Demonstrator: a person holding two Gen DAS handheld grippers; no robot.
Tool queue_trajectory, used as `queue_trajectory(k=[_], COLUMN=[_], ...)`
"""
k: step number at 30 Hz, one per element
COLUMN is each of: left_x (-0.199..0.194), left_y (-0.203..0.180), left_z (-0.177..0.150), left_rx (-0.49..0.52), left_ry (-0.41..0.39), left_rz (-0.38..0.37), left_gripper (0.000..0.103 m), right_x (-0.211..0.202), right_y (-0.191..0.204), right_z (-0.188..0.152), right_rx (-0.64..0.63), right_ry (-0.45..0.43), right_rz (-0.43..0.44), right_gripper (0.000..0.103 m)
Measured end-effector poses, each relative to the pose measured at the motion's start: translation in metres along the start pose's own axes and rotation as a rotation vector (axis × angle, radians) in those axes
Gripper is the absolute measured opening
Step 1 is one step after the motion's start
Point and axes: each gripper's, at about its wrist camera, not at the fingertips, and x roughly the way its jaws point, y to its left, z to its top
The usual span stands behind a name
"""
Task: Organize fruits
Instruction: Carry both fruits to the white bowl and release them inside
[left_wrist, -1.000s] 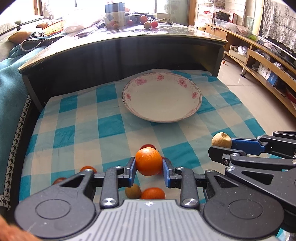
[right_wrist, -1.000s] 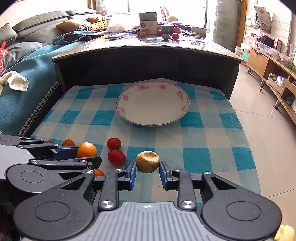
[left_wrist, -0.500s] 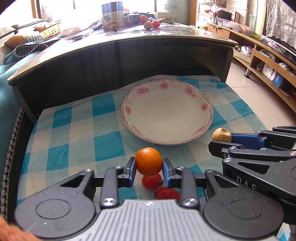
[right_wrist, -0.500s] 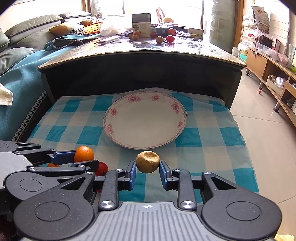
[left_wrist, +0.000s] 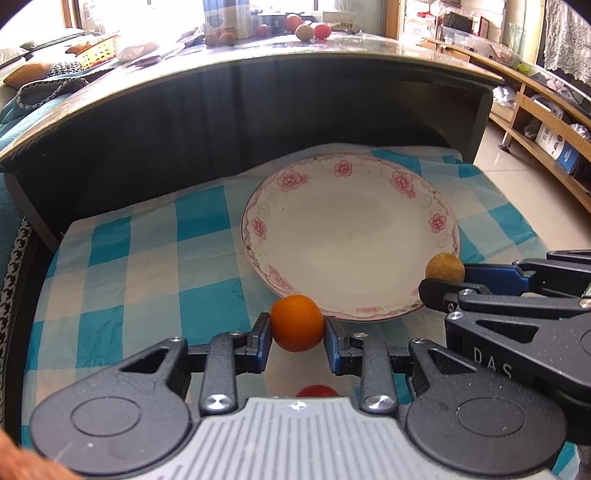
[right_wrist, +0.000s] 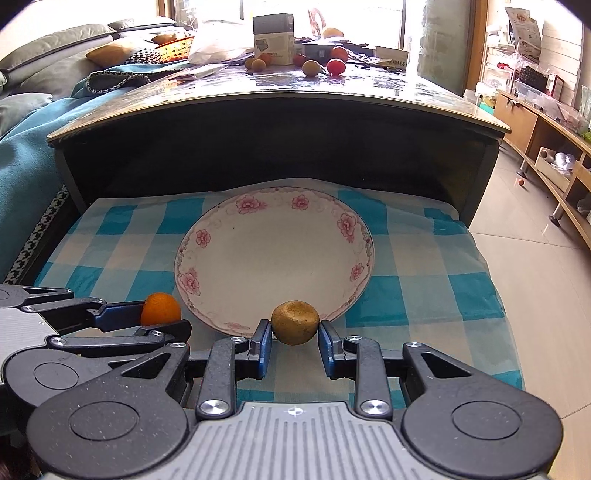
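My left gripper (left_wrist: 297, 328) is shut on an orange (left_wrist: 296, 322) and holds it at the near left rim of the white flowered plate (left_wrist: 376, 192). My right gripper (right_wrist: 295, 332) is shut on a brown kiwi (right_wrist: 294, 322) at the plate's near rim (right_wrist: 266, 195). The kiwi (left_wrist: 444, 266) and right gripper show at the right in the left wrist view. The orange (right_wrist: 159, 309) and left gripper show at the left in the right wrist view. The plate holds no fruit.
A red tomato (left_wrist: 317, 390) lies on the blue checked cloth (left_wrist: 140, 258) below my left gripper. A dark table (right_wrist: 280, 92) with a box and several fruits rises behind the plate. A teal sofa (right_wrist: 26, 147) is left, tiled floor (right_wrist: 535, 266) right.
Both grippers have moved forward with their fruit, from over the loose fruits at the cloth's near end to the plate's near rim. The plate now looks larger and closer.
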Motion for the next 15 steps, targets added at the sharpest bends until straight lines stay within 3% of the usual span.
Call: queue_trajectory(k=[6,15], left_x=[0.002,-0.010], left_y=[0.004,0.002], left_z=[0.001,0.009], left_rx=[-0.002,0.010], left_ry=[0.010,-0.038], left_rz=[-0.019,-0.055], left_gripper=[0.039,0.039], right_x=[0.014,0.005], right_y=[-0.001,-0.003], right_z=[0.001,0.008], right_rx=[-0.003,0.008], right_ry=[0.011,-0.018], right_rz=[0.006,0.024], right_gripper=[0.023,0.023])
